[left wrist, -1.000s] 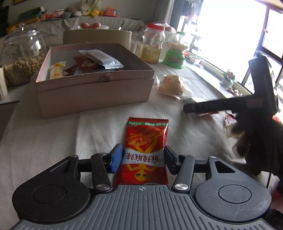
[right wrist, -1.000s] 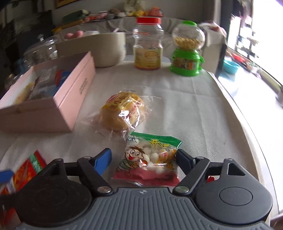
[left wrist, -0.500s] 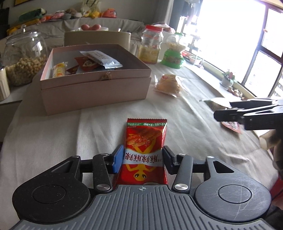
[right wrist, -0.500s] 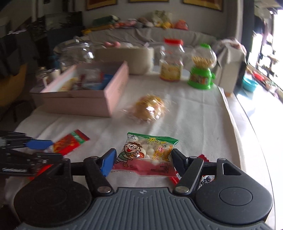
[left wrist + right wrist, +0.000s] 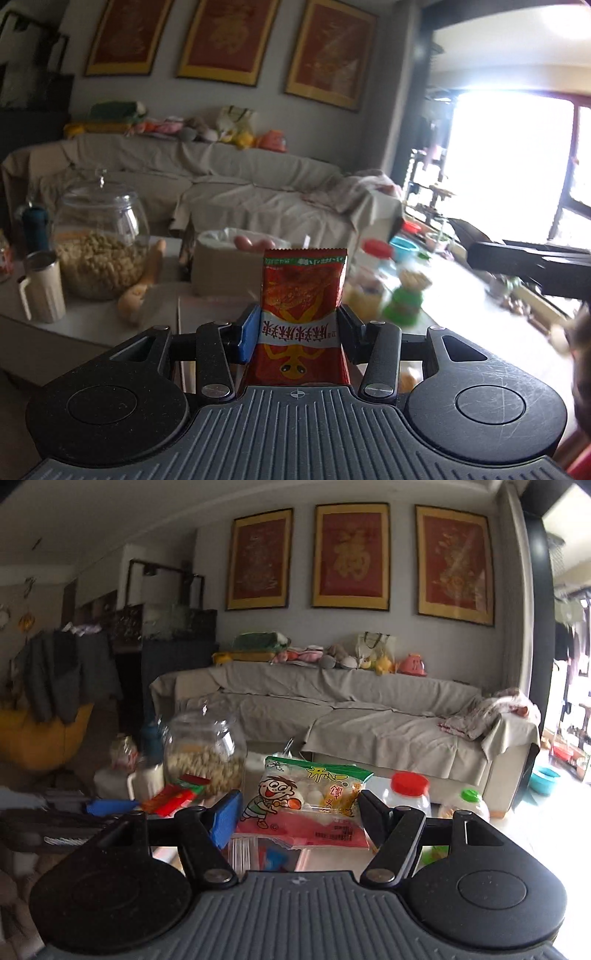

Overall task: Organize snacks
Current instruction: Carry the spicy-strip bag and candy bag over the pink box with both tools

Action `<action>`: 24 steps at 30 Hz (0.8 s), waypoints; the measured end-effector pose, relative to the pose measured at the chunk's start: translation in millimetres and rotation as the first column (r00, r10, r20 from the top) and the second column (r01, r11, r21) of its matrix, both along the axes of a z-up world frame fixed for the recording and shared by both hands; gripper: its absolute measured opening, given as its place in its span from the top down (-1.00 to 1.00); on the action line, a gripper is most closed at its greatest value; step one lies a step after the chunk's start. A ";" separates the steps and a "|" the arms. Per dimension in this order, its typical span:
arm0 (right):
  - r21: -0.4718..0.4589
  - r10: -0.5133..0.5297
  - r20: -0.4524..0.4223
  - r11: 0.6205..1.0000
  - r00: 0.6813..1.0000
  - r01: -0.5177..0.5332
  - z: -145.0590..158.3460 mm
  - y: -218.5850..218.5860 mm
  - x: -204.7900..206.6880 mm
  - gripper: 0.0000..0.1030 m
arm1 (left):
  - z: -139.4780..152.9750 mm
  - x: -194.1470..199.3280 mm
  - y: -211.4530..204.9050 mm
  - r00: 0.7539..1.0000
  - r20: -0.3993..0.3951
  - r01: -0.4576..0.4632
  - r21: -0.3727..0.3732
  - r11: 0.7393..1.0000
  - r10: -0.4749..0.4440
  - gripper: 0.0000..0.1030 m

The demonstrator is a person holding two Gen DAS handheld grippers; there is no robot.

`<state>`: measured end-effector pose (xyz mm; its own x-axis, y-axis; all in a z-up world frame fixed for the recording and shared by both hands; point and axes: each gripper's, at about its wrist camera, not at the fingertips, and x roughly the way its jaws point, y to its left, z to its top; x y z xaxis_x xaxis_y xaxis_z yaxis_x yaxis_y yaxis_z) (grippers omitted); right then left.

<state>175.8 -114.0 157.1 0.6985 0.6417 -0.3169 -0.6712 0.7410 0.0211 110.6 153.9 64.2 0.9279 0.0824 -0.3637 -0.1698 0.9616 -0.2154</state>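
Note:
My left gripper (image 5: pixel 301 326) is shut on a red snack packet (image 5: pixel 303 295) and holds it upright in the air, well above the table. My right gripper (image 5: pixel 299 812) is shut on a snack bag with a cartoon boy (image 5: pixel 310 801) and holds it up too. The left gripper with its red packet (image 5: pixel 173 797) also shows at the left of the right wrist view. The right gripper (image 5: pixel 524 266) shows as a dark bar at the right of the left wrist view. The pink box is hidden below both cameras.
A glass jar of snacks (image 5: pixel 99 243) and a beige mug (image 5: pixel 40 291) stand at the left. A red-capped jar (image 5: pixel 408 794) and a green dispenser (image 5: pixel 404 299) stand at the right. A covered sofa (image 5: pixel 369 716) lies behind.
Both grippers have lifted their packets off the table and tilted upward. The table and pink box have dropped out of view, and the sofa and wall pictures now fill the frames.

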 end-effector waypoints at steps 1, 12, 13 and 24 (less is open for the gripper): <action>0.004 -0.010 -0.030 1.000 1.000 0.010 -1.8 7.7 11.7 -0.33 | -2.5 16.2 9.0 1.000 -0.002 -0.010 -0.034 0.999 0.010 0.02; -0.156 -0.093 -0.146 0.985 0.985 0.070 -62.9 56.5 75.3 -0.33 | -80.7 111.0 51.4 0.972 -0.232 0.024 -0.090 0.996 -0.044 -0.06; -0.154 -0.085 -0.169 0.986 0.982 0.059 -65.5 65.0 80.3 -0.33 | -80.1 103.5 50.0 0.977 -0.214 0.013 -0.070 0.997 -0.028 -0.06; -0.172 0.077 -0.416 0.972 0.906 -0.161 -89.2 190.0 128.2 -0.42 | -86.7 63.0 63.8 0.979 -0.200 0.021 -0.114 0.993 -0.044 -0.06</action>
<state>304.0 76.0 67.9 0.4051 0.6066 -0.6841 -0.7194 0.6732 0.1709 173.6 217.7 -22.5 0.8358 0.0020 -0.5491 -0.1897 0.9395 -0.2853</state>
